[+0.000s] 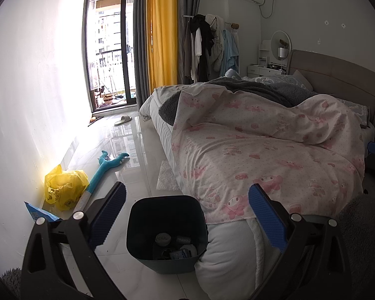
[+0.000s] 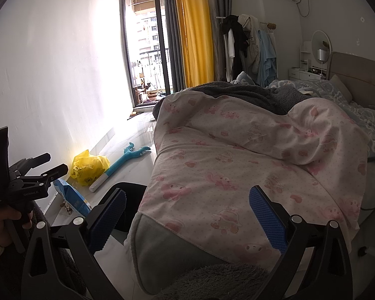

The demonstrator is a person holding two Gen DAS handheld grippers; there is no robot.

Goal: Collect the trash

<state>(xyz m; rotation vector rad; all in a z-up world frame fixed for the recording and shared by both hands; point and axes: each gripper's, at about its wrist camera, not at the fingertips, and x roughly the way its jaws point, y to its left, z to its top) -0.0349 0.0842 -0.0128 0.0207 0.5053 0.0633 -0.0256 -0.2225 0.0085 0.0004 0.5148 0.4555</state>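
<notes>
A dark bin (image 1: 167, 232) stands on the tiled floor against the bed's corner, with several small scraps lying at its bottom. My left gripper (image 1: 187, 188) hovers open just above and behind it, nothing between its blue pads. A crumpled yellow plastic bag (image 1: 65, 187) and a blue packet (image 1: 38, 212) lie by the left wall. A sheet of bubble wrap (image 1: 166, 177) lies on the floor beside the bed. My right gripper (image 2: 187, 192) is open and empty over the bed's foot. In the right wrist view the bin (image 2: 131, 195) is mostly hidden, and the left gripper (image 2: 55, 163) shows at far left.
A bed with a pink-print quilt (image 1: 262, 150) fills the right side. A blue plush toy (image 1: 110, 165) lies on the floor near the wall, a slipper (image 1: 122, 120) farther off by the balcony door. A hand (image 2: 2, 220) holds the left gripper's handle. Grey rug (image 2: 212, 282) lies below.
</notes>
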